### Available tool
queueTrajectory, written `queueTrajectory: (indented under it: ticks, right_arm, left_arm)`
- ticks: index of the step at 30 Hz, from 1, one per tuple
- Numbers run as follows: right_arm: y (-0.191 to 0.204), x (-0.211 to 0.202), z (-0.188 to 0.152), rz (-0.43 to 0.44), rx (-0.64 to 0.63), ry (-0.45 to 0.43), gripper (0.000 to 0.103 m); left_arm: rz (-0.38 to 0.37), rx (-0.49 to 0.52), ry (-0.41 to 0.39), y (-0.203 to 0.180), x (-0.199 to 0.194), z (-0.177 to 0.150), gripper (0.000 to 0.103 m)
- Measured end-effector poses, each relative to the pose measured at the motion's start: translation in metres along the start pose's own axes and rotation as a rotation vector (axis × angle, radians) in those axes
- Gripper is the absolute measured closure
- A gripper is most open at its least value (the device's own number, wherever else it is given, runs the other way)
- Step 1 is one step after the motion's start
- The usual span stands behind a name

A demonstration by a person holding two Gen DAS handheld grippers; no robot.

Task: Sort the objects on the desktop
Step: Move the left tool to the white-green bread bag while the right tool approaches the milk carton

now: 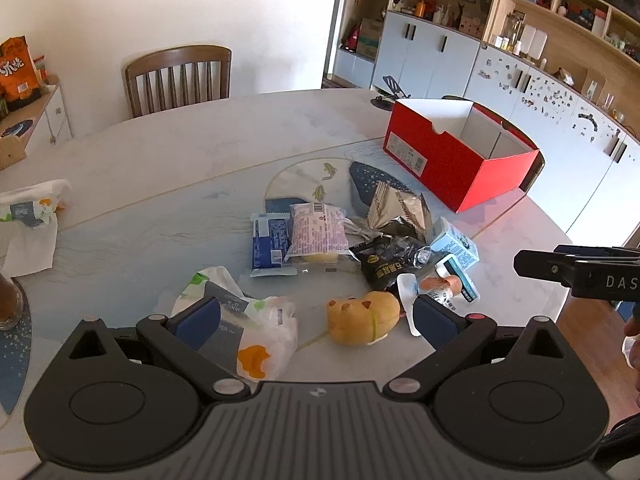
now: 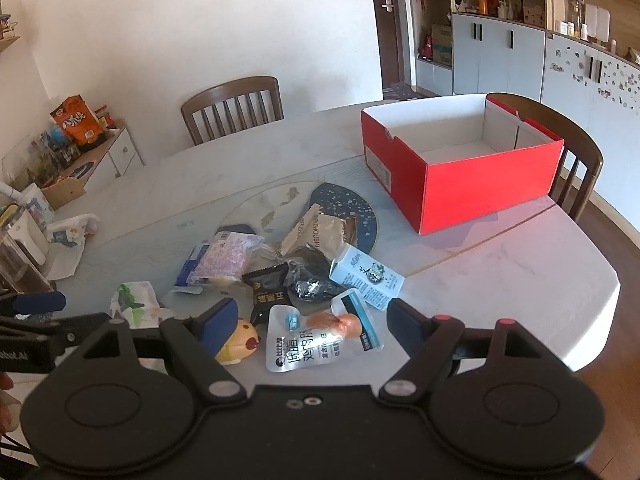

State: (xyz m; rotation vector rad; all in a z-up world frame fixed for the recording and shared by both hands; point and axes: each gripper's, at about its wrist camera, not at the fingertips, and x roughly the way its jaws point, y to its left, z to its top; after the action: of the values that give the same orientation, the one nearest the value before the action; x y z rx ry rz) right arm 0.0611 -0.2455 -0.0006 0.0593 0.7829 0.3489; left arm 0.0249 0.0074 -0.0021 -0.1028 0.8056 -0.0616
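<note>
- Left gripper (image 1: 316, 316): jaws wide apart, nothing clamped. Hangs above the near table edge, tilted down at the pile.
- Between its blue pads (image 1: 199, 321) sit a crumpled white bag (image 1: 256, 326) and a yellow toy (image 1: 362, 316); no contact with either that I can see.
- Right gripper (image 2: 310, 326): jaws also spread, nothing held. Tilted down over a clear sausage pouch (image 2: 316, 340).
- Pouch lies flat between the right gripper's pads, apart from both.
- Snack pile mid-table (image 1: 160, 152): blue packet (image 1: 269, 246), pink packet (image 1: 316, 230) overlapping it, tan wrapper (image 1: 396, 206), black packet (image 1: 380, 266), small blue carton (image 1: 456, 246).
- Carton lies on its side just beside the pouch.
- Red box (image 2: 460, 168): open top, white inside, looks empty, far right of table, well apart from the pile.
- Another white bag (image 1: 32, 204) at the left table edge, away from the rest.
- Chair (image 1: 178, 78) behind the table; a second chair (image 2: 576, 152) behind the box.
</note>
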Motion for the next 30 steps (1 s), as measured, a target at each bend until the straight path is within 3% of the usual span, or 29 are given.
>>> queueTrajectory:
  ticks: [6, 16, 23, 30]
  right_arm:
    - [-0.005, 0.014, 0.002, -0.017, -0.037, -0.005, 0.022]
    - [-0.015, 0.047, 0.007, -0.024, -0.078, 0.021, 0.022]
    - [-0.021, 0.068, 0.014, -0.030, -0.108, 0.040, 0.022]
    - [-0.028, 0.088, 0.019, -0.027, -0.133, 0.065, 0.022]
  left_arm:
    - [-0.014, -0.032, -0.011, 0.014, 0.011, 0.001, 0.000]
    - [0.047, -0.034, -0.019, 0.034, 0.033, -0.006, 0.000]
    - [0.094, -0.062, 0.018, 0.042, 0.052, -0.006, 0.000]
    - [0.139, -0.251, 0.113, 0.066, 0.068, -0.007, 0.001]
